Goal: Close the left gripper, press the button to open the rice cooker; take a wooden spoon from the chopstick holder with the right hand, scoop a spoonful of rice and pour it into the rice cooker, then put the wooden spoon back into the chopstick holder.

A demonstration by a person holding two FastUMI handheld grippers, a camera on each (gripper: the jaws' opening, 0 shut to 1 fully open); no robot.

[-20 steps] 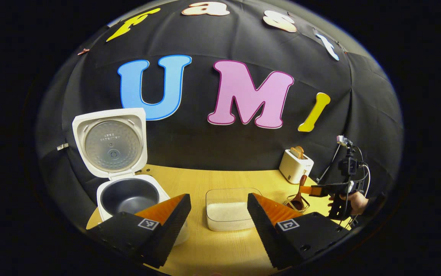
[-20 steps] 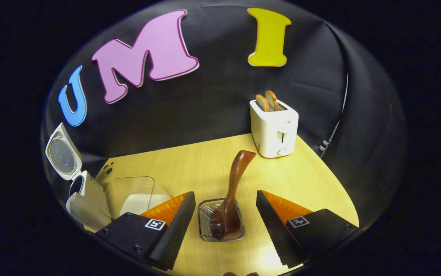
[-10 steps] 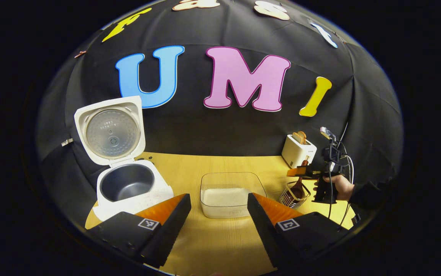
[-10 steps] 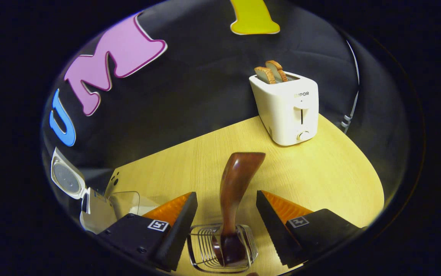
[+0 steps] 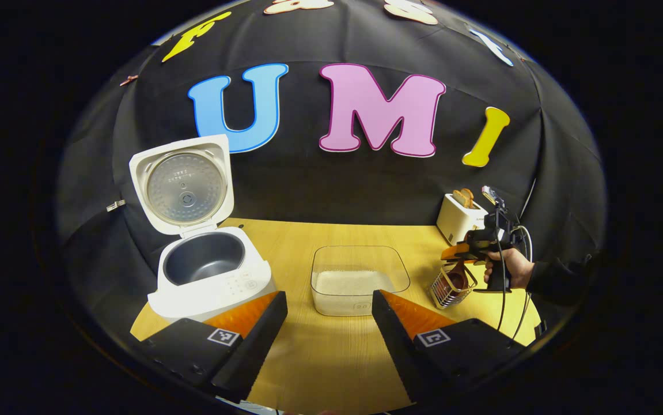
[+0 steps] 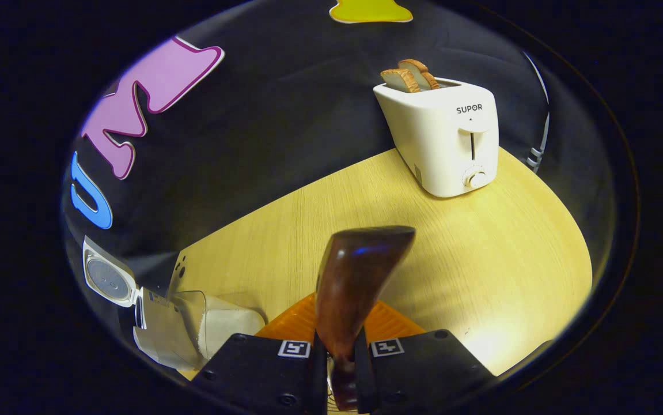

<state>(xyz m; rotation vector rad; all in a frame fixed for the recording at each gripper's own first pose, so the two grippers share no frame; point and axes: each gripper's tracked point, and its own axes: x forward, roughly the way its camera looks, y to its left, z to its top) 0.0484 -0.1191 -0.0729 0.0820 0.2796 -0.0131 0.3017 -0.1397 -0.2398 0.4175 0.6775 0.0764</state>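
The white rice cooker (image 5: 210, 276) stands at the table's left with its lid (image 5: 183, 185) raised and its dark inner pot bare. My left gripper (image 5: 329, 314) hovers open over the table's front edge, before the clear tub of rice (image 5: 359, 279). At the right a wire chopstick holder (image 5: 451, 286) holds the dark wooden spoon (image 6: 354, 288). My right gripper (image 6: 340, 360) is shut on the spoon's handle, which sticks up past the fingers. In the left gripper view that gripper (image 5: 462, 253), held by a hand (image 5: 512, 271), sits just above the holder.
A white toaster (image 6: 443, 135) with two bread slices stands at the back right, beyond the spoon. The rice cooker (image 6: 152, 320) and the tub (image 6: 216, 323) lie far left in the right gripper view. Bare wooden table (image 6: 481, 271) spreads between the holder and the toaster.
My right gripper has dropped onto the spoon handle and shut on it. My left gripper has drawn back from the cooker and the tub, staying open.
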